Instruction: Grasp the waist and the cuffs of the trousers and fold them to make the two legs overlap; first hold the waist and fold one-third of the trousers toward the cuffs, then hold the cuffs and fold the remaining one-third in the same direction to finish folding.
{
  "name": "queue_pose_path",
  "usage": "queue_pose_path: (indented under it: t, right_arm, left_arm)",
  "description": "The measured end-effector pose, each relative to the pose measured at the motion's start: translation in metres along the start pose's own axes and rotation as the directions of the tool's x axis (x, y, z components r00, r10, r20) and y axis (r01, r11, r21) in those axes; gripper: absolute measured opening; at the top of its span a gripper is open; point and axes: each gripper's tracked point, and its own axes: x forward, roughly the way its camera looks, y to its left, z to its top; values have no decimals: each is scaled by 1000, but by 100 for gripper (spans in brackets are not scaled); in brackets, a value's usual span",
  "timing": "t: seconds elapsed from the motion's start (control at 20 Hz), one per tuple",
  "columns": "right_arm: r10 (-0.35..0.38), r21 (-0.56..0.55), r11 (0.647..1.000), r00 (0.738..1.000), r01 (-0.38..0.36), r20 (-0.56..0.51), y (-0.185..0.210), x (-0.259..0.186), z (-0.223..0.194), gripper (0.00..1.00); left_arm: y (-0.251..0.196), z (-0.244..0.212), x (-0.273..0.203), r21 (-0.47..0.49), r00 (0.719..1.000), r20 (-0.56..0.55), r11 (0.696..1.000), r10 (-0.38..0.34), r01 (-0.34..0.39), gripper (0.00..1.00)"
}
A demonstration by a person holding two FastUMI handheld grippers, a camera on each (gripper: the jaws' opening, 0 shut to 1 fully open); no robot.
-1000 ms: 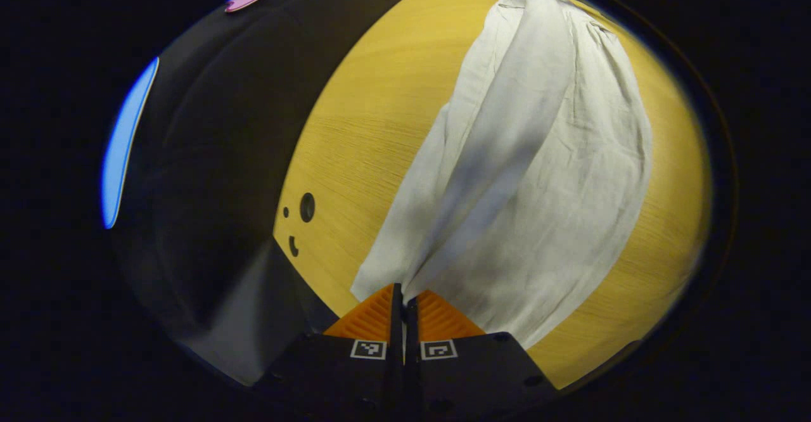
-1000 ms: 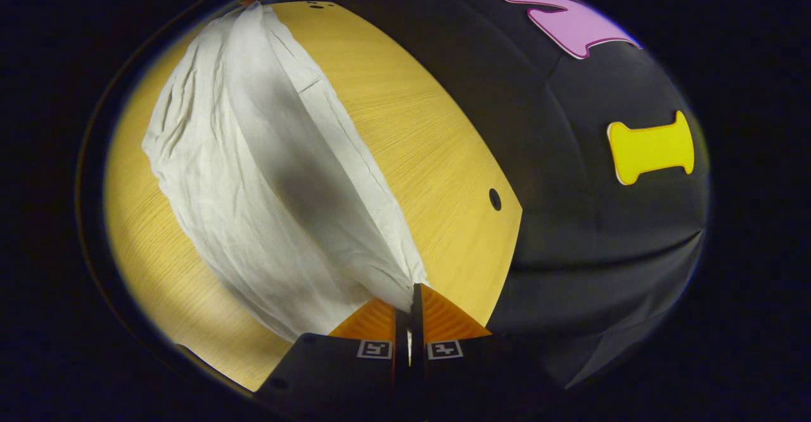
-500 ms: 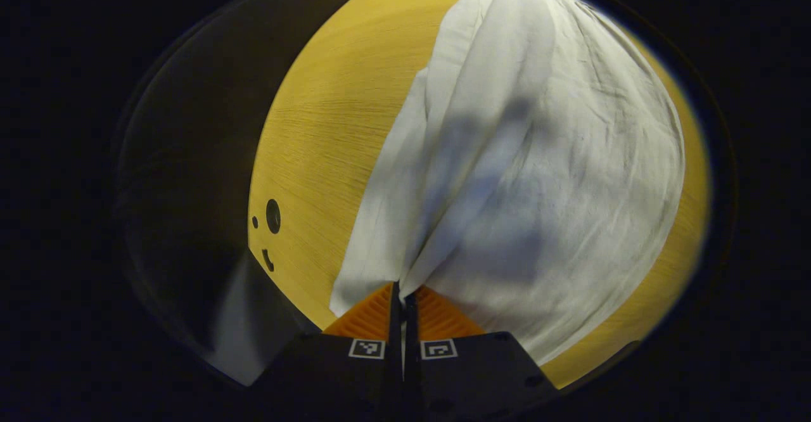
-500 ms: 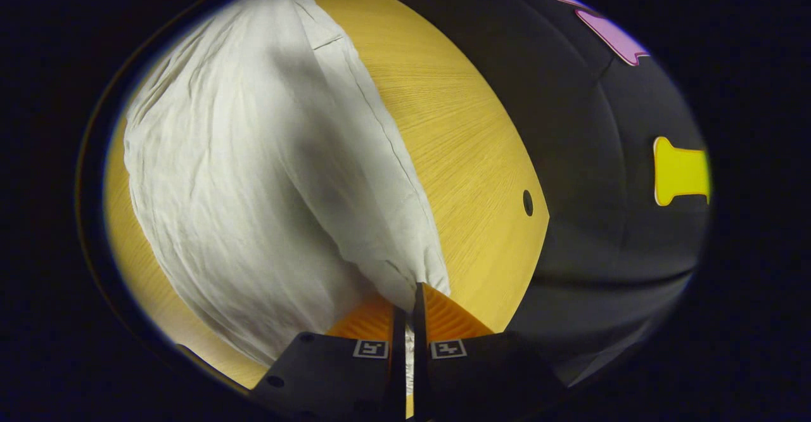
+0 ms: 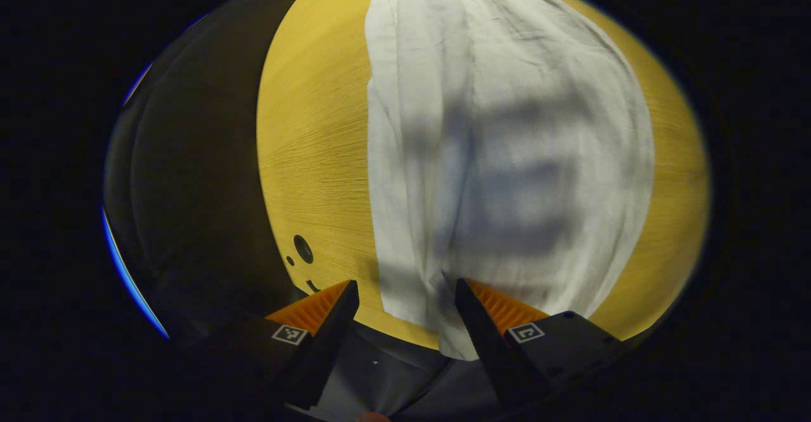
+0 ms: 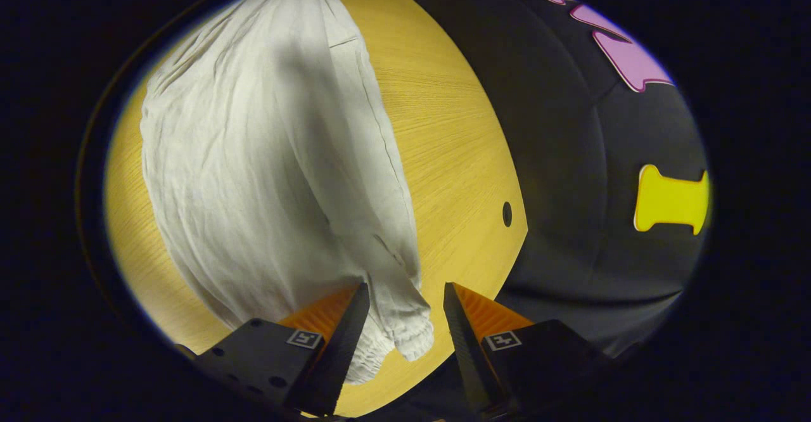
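White trousers [image 5: 507, 143] lie flat along the yellow wooden table [image 5: 310, 143] in the left gripper view, one end hanging slightly over the near edge. My left gripper [image 5: 405, 298] stands open just above that end, touching nothing. In the right gripper view the trousers [image 6: 266, 149] stretch away over the table [image 6: 450, 156], and a gathered, elastic-looking end lies between the spread fingers of my right gripper [image 6: 405, 298], which is open and not pressing on the cloth.
Small dark holes [image 5: 303, 248] mark the table near the left gripper, and one hole [image 6: 507, 213] sits near the table's edge in the right gripper view. Black booth cloth [image 6: 602, 156] surrounds the table on both sides.
Both grippers were shut on the lifted trousers' end; they lowered it onto the table and opened. The cloth now lies flat instead of hanging in a ridge.
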Motion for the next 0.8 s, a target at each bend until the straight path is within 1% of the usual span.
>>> queue_pose_path:
  t: [0.1, 0.15, 0.2, 0.25, 0.3, 0.35, 0.4, 0.45, 0.5, 0.55, 0.6, 0.65, 0.7, 0.75, 0.8]
  right_arm:
    - [36, 61, 997, 999, -37, 21, 6, -17, -5, 78]
    - [38, 81, 996, 999, -40, 35, 6, -27, -5, 80]
    - [27, 102, 994, 998, -32, 52, 6, -36, -5, 80]
    - [12, 128, 991, 998, -20, 69, 5, -45, -5, 80]
    - [-19, 162, 987, 996, 5, 85, 1, -54, -2, 80]
    - [-57, 201, 979, 993, 35, 103, -3, -64, 3, 80]
    - [-101, 247, 966, 988, 70, 115, -9, -73, 8, 80]
    - [-142, 295, 950, 982, 101, 124, -14, -81, 13, 80]
    - [-189, 340, 931, 974, 136, 128, -20, -88, 18, 80]
    - [-231, 383, 909, 964, 165, 132, -25, -94, 23, 80]
    - [-271, 432, 881, 953, 191, 131, -31, -101, 28, 82]
    - [-305, 490, 847, 944, 208, 127, -36, -106, 32, 80]
    - [-336, 555, 803, 934, 217, 120, -40, -112, 35, 80]
    - [-355, 623, 754, 927, 208, 119, -44, -118, 40, 80]
    - [-372, 689, 699, 921, 193, 119, -45, -122, 44, 80]
  left_arm:
    - [-11, 3, -15, -13, 998, 54, 999, -35, 36, 99]
    - [-17, 4, -24, -25, 996, 75, 998, -51, 53, 99]
    - [-17, 4, -32, -44, 994, 94, 998, -46, 50, 99]
    - [-16, 6, -41, -77, 993, 115, 997, -23, 32, 99]
    - [-13, 11, -52, -120, 990, 142, 993, 17, 0, 99]
    - [-10, 17, -63, -186, 984, 166, 982, 66, -35, 98]
    - [-1, 21, -72, -270, 975, 188, 961, 122, -68, 98]
    - [5, 26, -81, -356, 962, 207, 929, 179, -96, 98]
    - [12, 29, -93, -436, 946, 217, 891, 242, -128, 97]
    - [18, 32, -104, -514, 926, 221, 843, 307, -157, 97]
    - [24, 34, -114, -596, 904, 215, 783, 369, -178, 97]
    - [28, 34, -123, -685, 882, 198, 704, 428, -188, 97]
    - [31, 34, -131, -776, 860, 179, 606, 478, -175, 97]
    - [31, 34, -137, -865, 843, 152, 482, 516, -138, 97]
    - [27, 35, -143, -935, 832, 138, 348, 538, -69, 96]
